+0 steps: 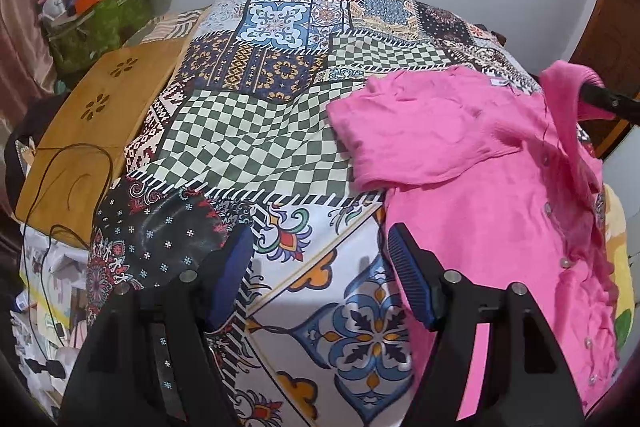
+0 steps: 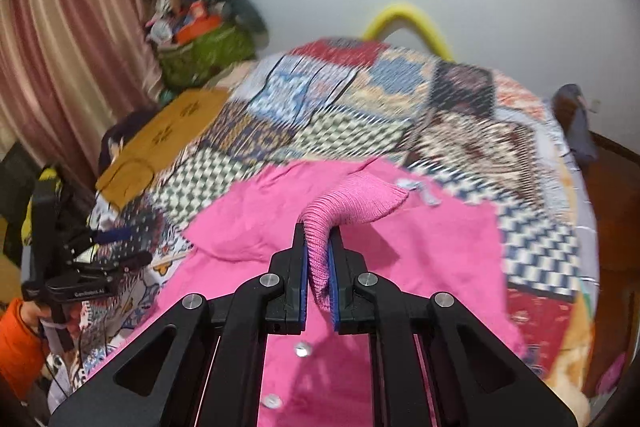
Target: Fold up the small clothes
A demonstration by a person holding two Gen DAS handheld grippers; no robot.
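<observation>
A pink buttoned knit top [image 1: 480,187] lies spread on the patchwork bed cover [image 1: 248,139], its near sleeve folded across the body. My right gripper [image 2: 318,231] is shut on a ribbed cuff [image 2: 352,203] of the top and holds it up off the garment [image 2: 400,247]; in the left wrist view that gripper [image 1: 608,103] shows at the right edge with the cuff [image 1: 572,83] draped over it. My left gripper [image 1: 320,267] hangs open over bare bed cover just left of the top's edge, nothing between its fingers. It also shows at the left of the right wrist view as the left gripper [image 2: 128,247].
A wooden lap tray [image 1: 92,115] with a black cable [image 1: 52,187] over it lies at the bed's left side. A stuffed green bag [image 1: 96,23] and a pink curtain [image 2: 60,47] stand behind it. A yellow tube [image 2: 412,19] arches beyond the bed. An orange sleeve [image 2: 16,339] holds the left gripper.
</observation>
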